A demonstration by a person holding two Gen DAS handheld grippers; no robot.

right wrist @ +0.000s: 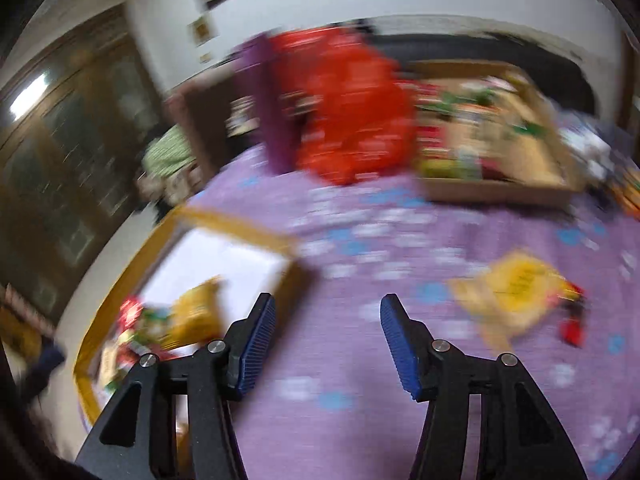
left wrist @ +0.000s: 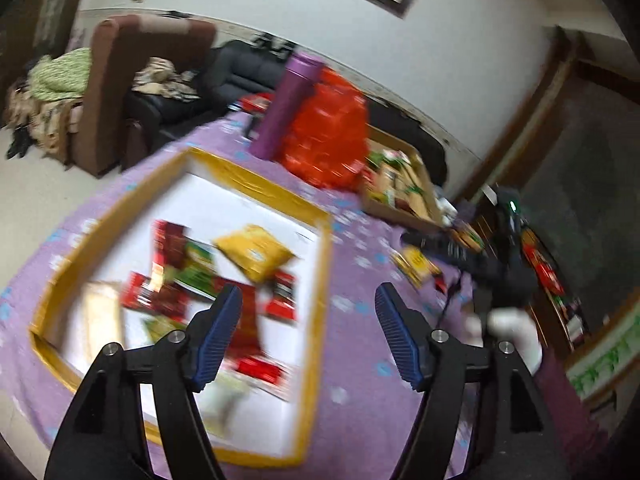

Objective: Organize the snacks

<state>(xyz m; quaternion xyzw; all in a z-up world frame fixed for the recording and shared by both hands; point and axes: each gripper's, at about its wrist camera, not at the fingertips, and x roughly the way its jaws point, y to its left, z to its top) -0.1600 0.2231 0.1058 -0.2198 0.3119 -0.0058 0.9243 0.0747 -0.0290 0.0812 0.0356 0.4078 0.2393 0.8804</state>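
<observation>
Ribbed blue pads (left wrist: 218,340) of both spread, empty grippers flank crinkly packets (left wrist: 252,254).

tray (left wrist: 316,280): left on tablecloth (left wrist: 352,360), snack packets (left wrist: 256,252) inside | cardboard box (left wrist: 384,208): right | flask (left wrist: 286,108), bag (left wrist: 328,140): behind, between them | loose packet (right wrist: 516,292): right of tray

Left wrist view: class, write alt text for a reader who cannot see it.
The open left gripper hovers empty above a yellow-rimmed white box holding red, green and yellow snack packets. Behind, on the purple tablecloth, stand a purple flask, a red bag and a cardboard tray.
</observation>
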